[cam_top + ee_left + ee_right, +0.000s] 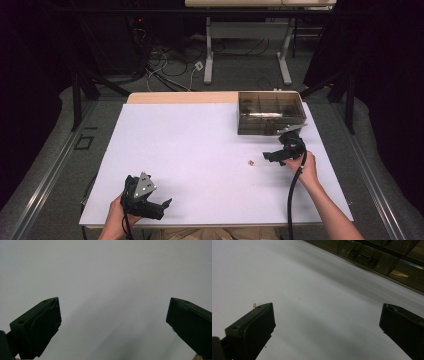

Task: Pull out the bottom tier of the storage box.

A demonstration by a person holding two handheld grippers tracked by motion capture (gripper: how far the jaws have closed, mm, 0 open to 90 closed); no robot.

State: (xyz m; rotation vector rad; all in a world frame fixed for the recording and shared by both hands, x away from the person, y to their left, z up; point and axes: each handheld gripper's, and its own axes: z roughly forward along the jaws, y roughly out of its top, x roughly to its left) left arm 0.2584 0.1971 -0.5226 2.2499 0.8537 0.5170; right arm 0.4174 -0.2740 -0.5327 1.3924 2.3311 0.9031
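A tiny brass-coloured piece [251,162] lies on the white table [190,150], right of centre. My right gripper [270,156] is held low just to its right, jaws pointing left toward it. In the right gripper view the right gripper [327,315] stands open with nothing between its jaws, and the small piece [254,305] peeks out just beyond the tip of the left jaw. My left gripper [162,206] rests near the table's front left edge. In its own view the left gripper [113,315] is wide open over bare white surface.
A dark see-through compartment box [270,112] stands at the back right of the table, close behind the right gripper; its wall [374,260] crosses the top of the right gripper view with small parts inside. A cable [295,190] trails from the right gripper.
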